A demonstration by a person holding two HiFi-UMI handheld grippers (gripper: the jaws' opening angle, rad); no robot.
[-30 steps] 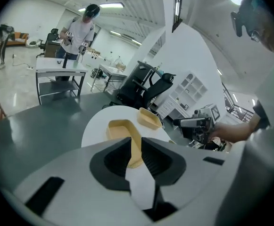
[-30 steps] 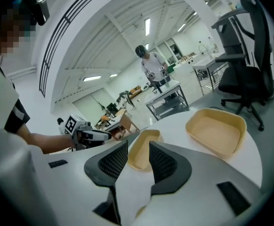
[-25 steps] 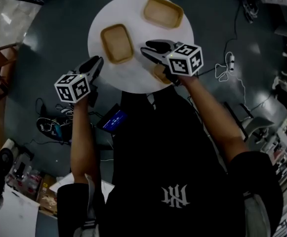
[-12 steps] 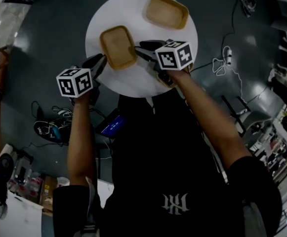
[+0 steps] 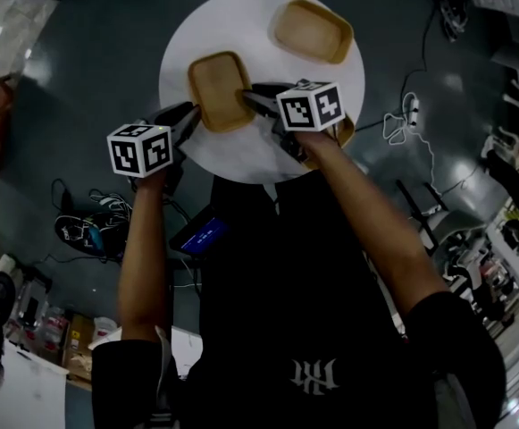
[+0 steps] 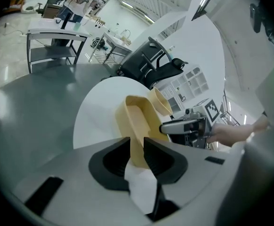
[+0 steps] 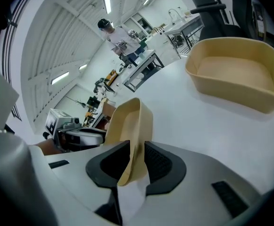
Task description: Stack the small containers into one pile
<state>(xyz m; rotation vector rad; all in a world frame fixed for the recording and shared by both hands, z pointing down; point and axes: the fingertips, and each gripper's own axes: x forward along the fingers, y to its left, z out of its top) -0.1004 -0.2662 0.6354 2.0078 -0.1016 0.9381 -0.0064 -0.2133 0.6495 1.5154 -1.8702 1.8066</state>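
Your right gripper [image 5: 248,94] has slid left over the bench [image 5: 241,155] since a second ago. It has come off the near right part of the round top and onto the right rim of the left container [image 5: 216,88]. All three containers lie where they lay before.

Your left gripper [image 5: 190,114] hangs at the near left edge of the bench, with its tips at the near left corner of the left container. In the left gripper view its jaws stand apart. That corner's wall shows in the narrow gap between them, with white bench below it.

The left container sits flat, open side up, left of the bench's middle and between your two grippers.

Your right gripper straddles that container's right wall, one jaw inside the tub and one outside. Its jaws are closing on the wall. In the right gripper view a sliver of bench still shows beside the wall in the gap.

The far right container [image 5: 311,30] sits open side up, well apart from the left one. A third container [image 5: 344,130] lies at the near right edge, mostly hidden under your right gripper's marker cube, so only a tan sliver shows.
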